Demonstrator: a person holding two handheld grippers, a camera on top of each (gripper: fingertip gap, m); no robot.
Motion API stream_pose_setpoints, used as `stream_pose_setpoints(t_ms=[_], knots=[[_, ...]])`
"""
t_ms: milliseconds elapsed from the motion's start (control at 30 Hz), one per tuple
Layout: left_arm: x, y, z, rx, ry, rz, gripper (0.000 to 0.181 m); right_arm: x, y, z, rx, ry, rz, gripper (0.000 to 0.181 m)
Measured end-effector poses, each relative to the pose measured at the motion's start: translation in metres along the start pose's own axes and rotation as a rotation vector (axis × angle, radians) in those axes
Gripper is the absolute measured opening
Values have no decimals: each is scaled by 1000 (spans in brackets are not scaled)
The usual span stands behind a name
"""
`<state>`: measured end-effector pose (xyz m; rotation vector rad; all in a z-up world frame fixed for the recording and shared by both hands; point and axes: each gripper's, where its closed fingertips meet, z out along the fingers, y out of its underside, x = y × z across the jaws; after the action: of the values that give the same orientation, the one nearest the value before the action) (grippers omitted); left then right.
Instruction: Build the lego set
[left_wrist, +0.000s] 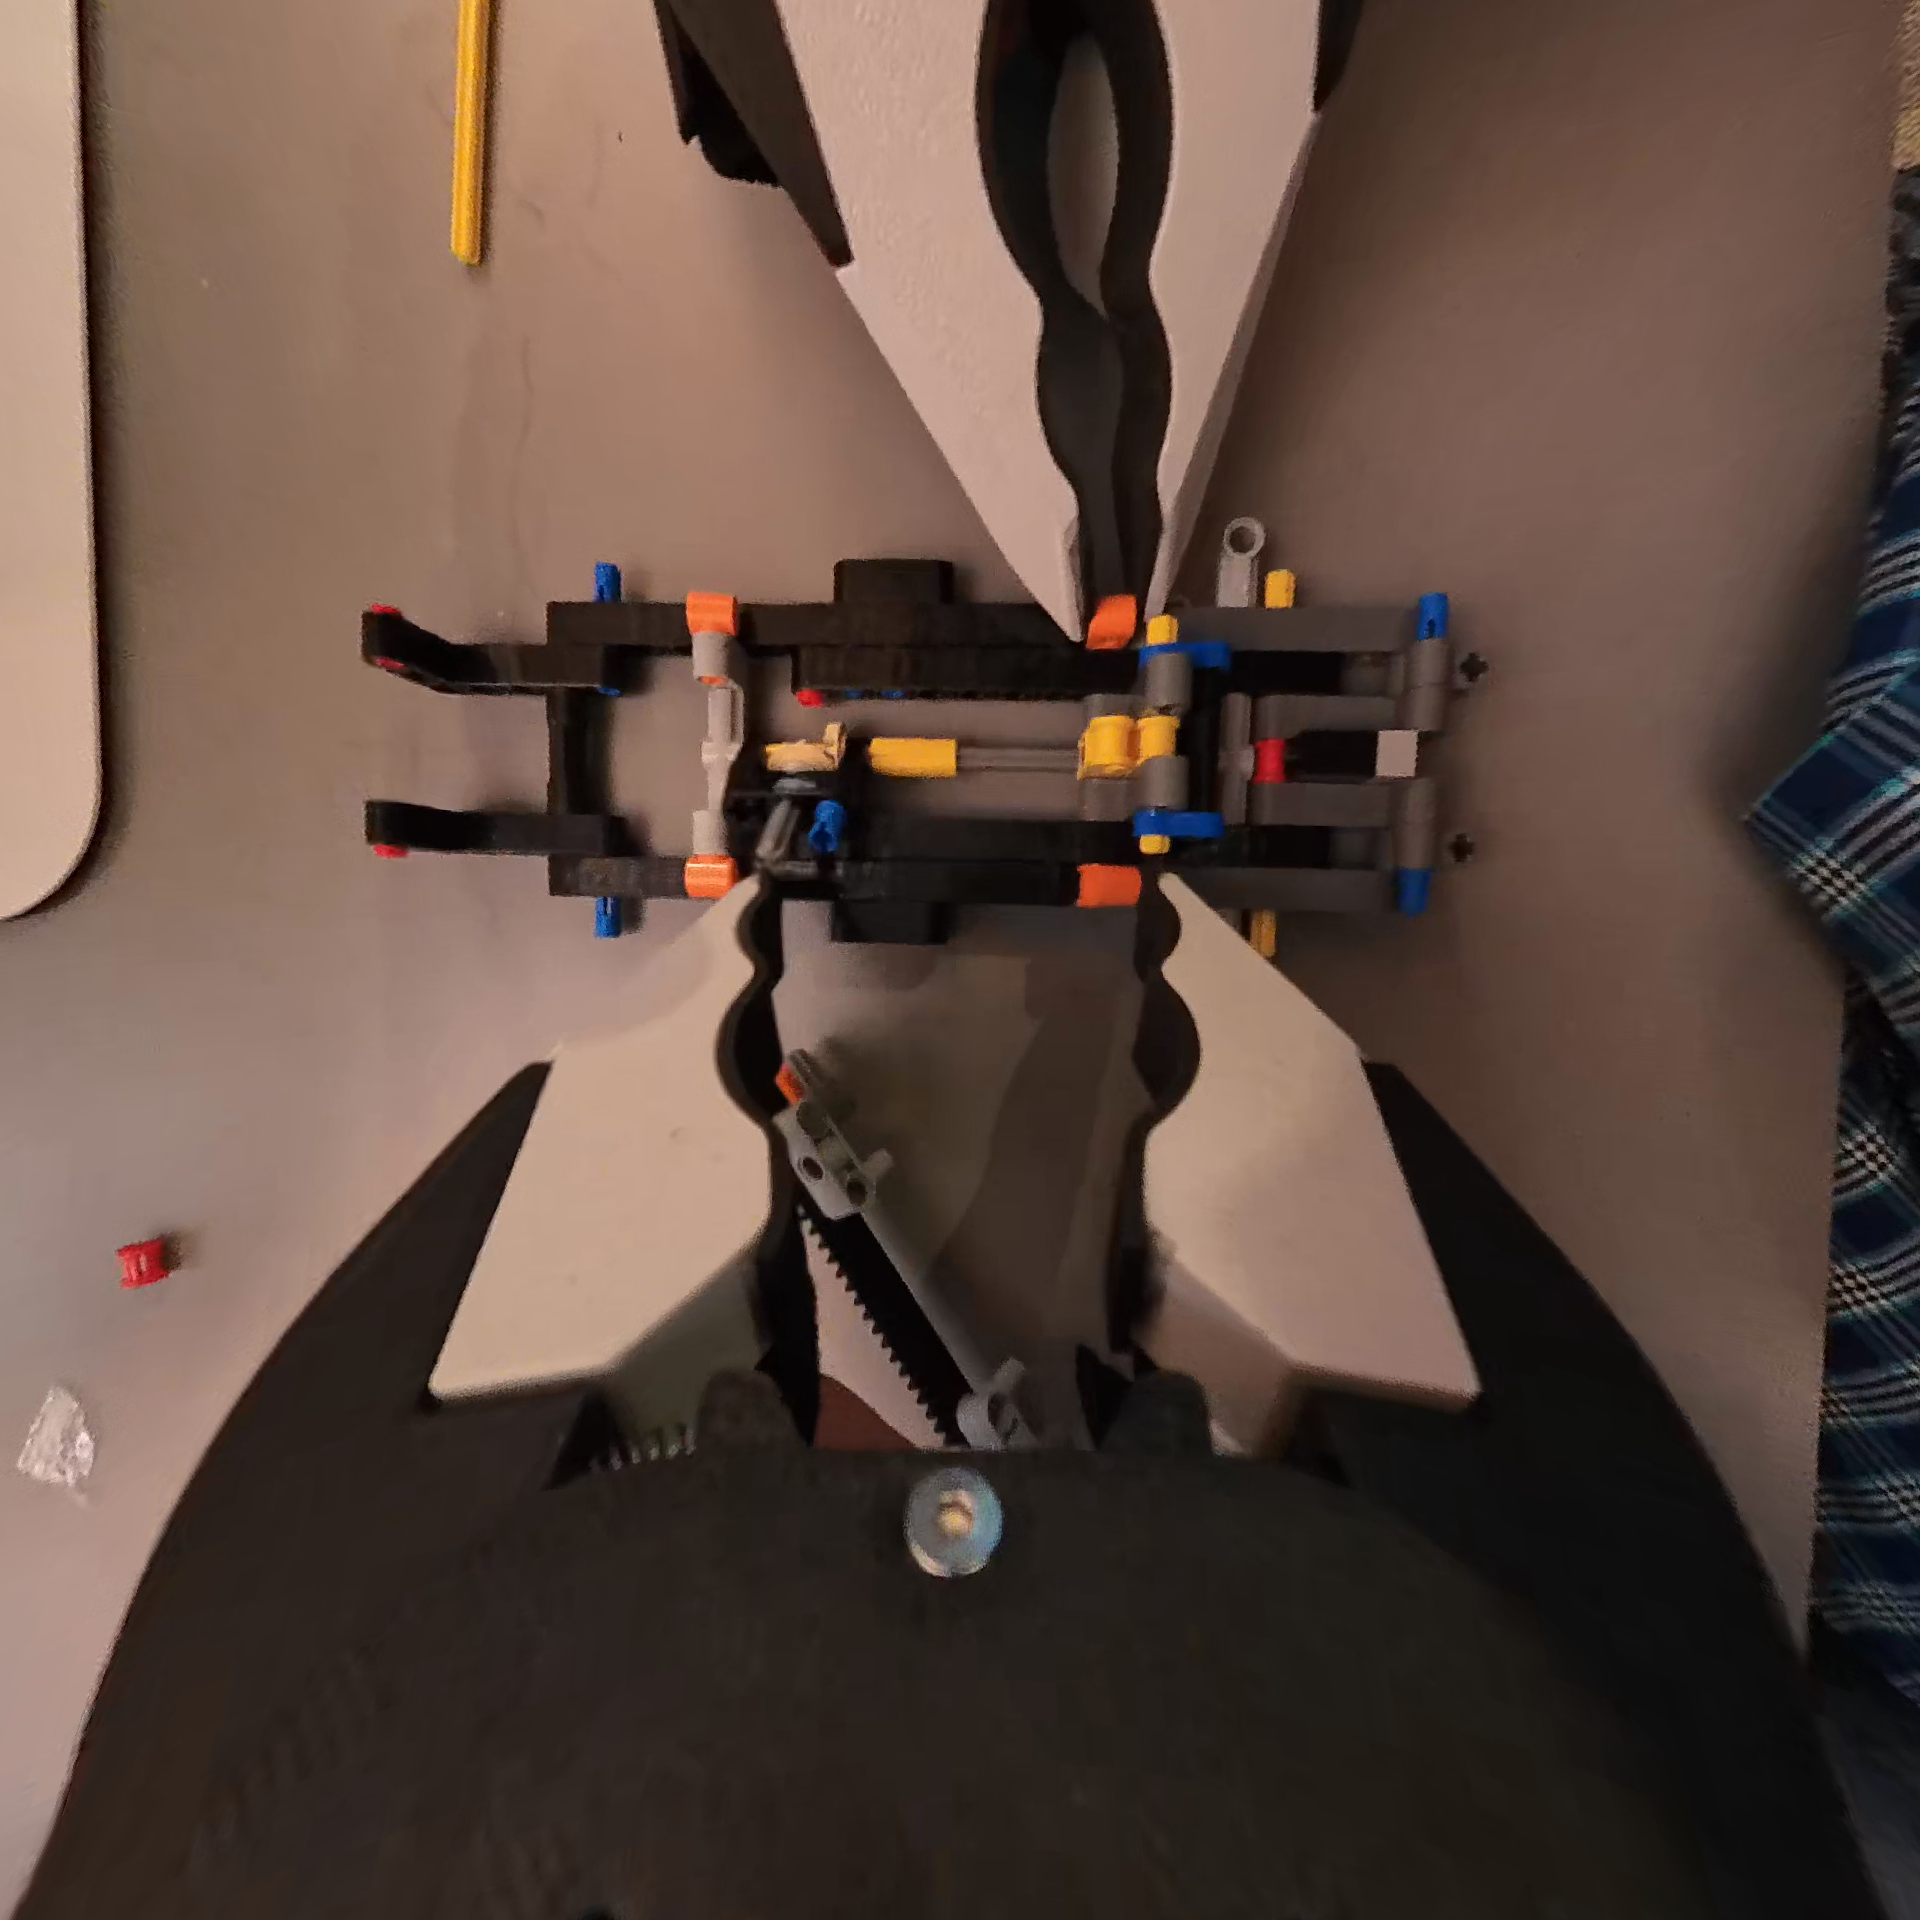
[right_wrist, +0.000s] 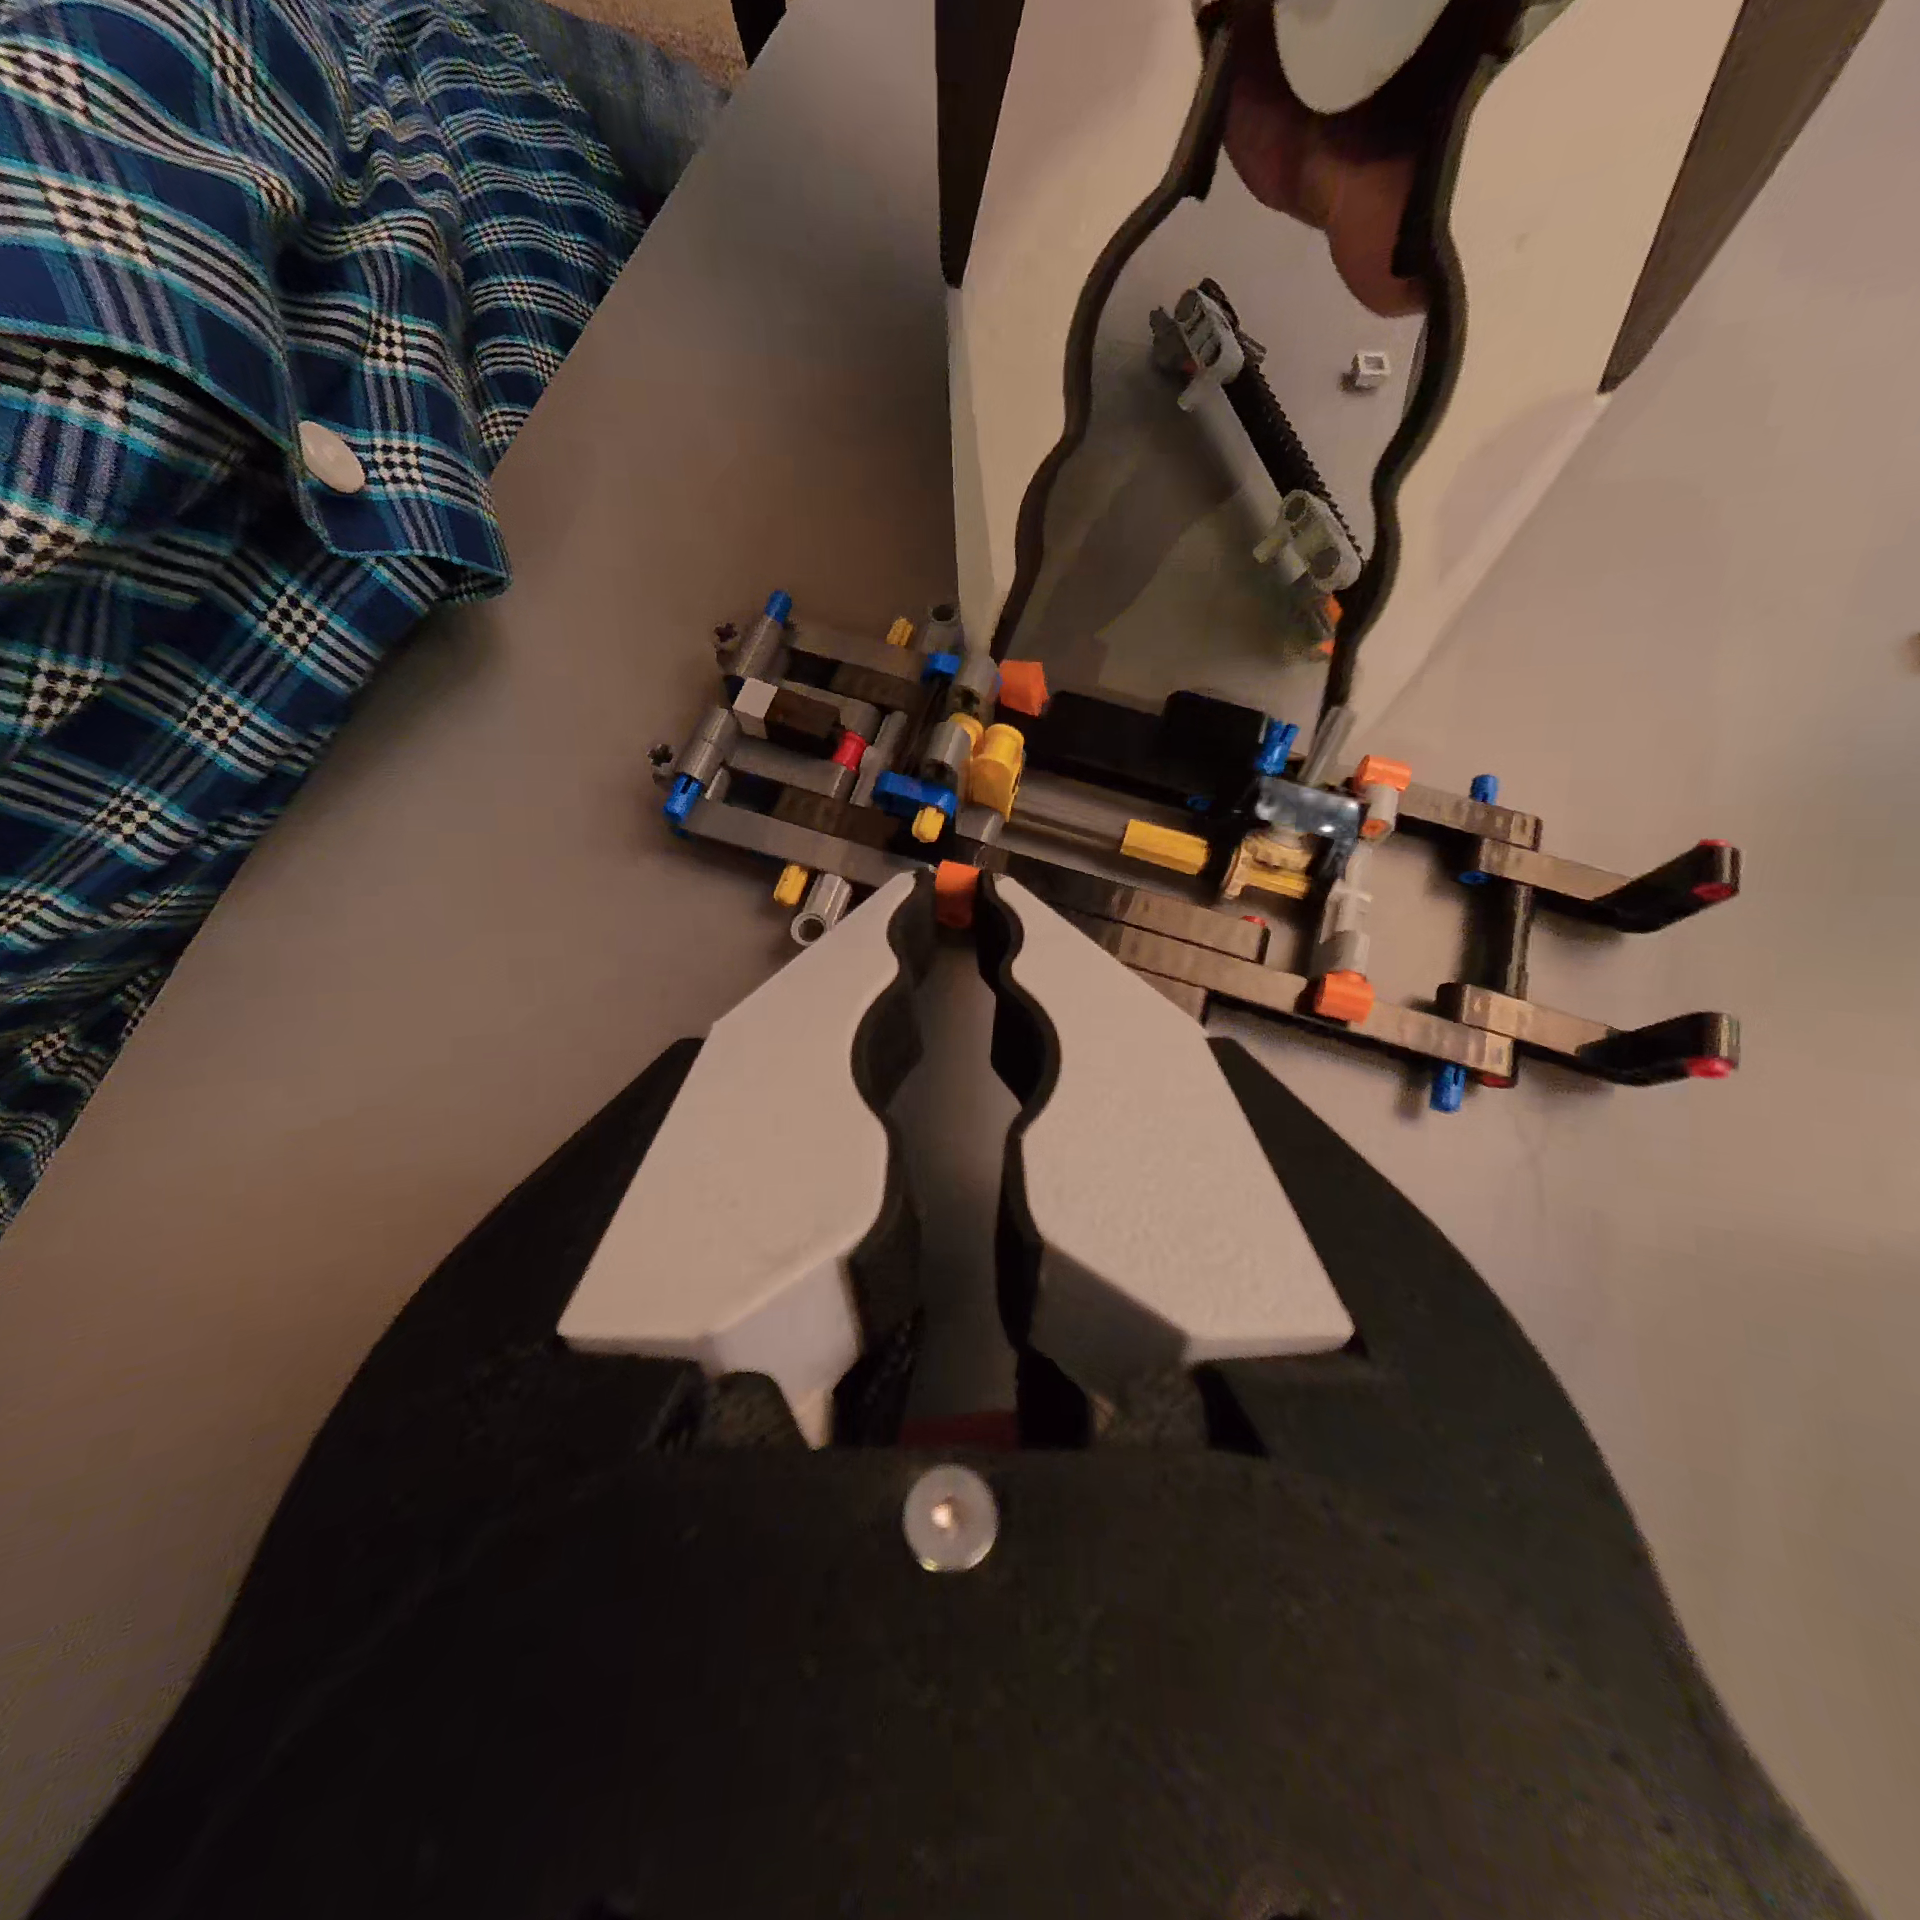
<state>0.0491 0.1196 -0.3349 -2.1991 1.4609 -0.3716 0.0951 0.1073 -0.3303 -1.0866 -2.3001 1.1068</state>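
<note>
A long lego chassis (left_wrist: 935, 644) of black and grey beams with orange, blue and yellow pins lies flat on the grey table; it also shows in the right wrist view (right_wrist: 1143, 732). My left gripper (left_wrist: 956, 888) is open, with its fingertips against the chassis's near side. In the right wrist view it (right_wrist: 1158, 675) reaches in from the top. My right gripper (right_wrist: 956, 883) is shut on an orange pin (right_wrist: 956, 896) at the chassis edge. In the left wrist view it (left_wrist: 1117, 613) comes from above, closed on that pin (left_wrist: 1110, 620). A grey and black toothed rack piece (left_wrist: 894, 1247) lies on the table between my left fingers.
A yellow axle (left_wrist: 470, 125) lies at the far left. A small red bush (left_wrist: 143, 1260) and a clear plastic scrap (left_wrist: 57, 1439) lie to my left. A person's blue plaid sleeve (right_wrist: 208, 416) is at the table edge. A tiny grey piece (right_wrist: 1369, 369) lies beyond the rack. My hands' fingertips stand some 5 cm from each other.
</note>
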Motion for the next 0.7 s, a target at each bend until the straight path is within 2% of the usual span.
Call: stream_pose_setpoints(t_ms=[33, 400, 500, 700], knots=[[0, 1, 0, -9, -2, -12, 69, 0, 0, 0, 0, 0, -1, 5], [5, 18, 0, -132, -25, -116, 69, 1, 0, 0, 1, 7, 0, 5], [6, 15, 1, -97, 6, -165, 65, 1, 0, 0, 1, 8, 0, 5], [5, 14, 1, -82, 6, -151, 57, 2, 0, 0, 1, 11, 4, 5]])
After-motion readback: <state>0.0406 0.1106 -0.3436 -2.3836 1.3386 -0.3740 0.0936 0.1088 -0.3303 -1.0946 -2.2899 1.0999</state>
